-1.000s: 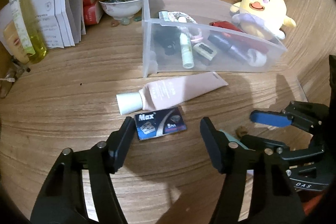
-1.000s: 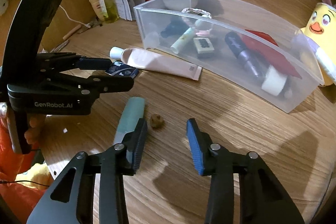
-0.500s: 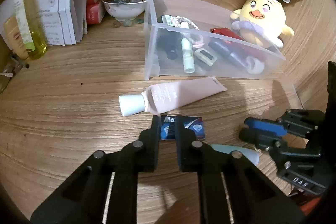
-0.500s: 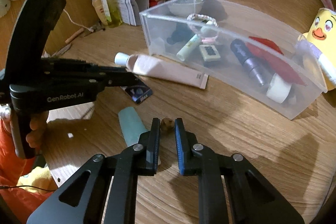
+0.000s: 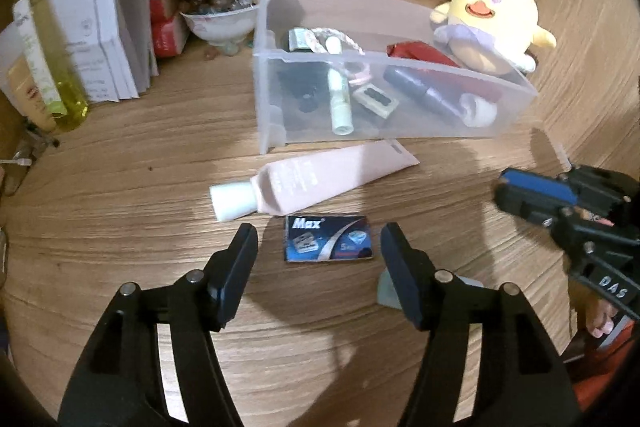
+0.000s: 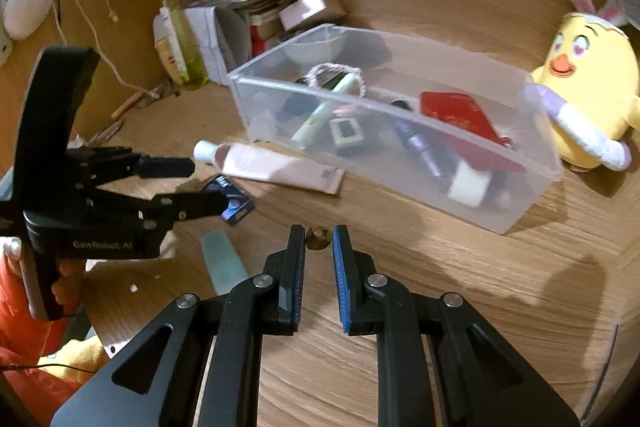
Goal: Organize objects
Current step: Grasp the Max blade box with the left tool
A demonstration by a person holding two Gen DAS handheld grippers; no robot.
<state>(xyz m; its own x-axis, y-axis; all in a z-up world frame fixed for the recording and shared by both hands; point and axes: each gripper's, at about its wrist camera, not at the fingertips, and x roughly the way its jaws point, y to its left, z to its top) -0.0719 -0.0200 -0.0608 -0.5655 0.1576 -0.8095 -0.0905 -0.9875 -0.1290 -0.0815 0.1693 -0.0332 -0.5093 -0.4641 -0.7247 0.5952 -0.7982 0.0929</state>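
Razor-blade pack (image 5: 328,239), blue "Max", flat on bench (image 5: 120,195), between spread fingers of left hand-held gripper (image 5: 320,247), untouched; jaws wide apart. Pink tube (image 5: 316,179) just behind pack, white cap left. Clear bin (image 5: 276,95) beyond tube, holding small toiletries. Yellow plush chick (image 5: 492,27) behind bin's right end. Right hand-held gripper (image 6: 318,251): jaws narrowly apart, small brown nut (image 6: 318,239) at fingertips, contact unclear.
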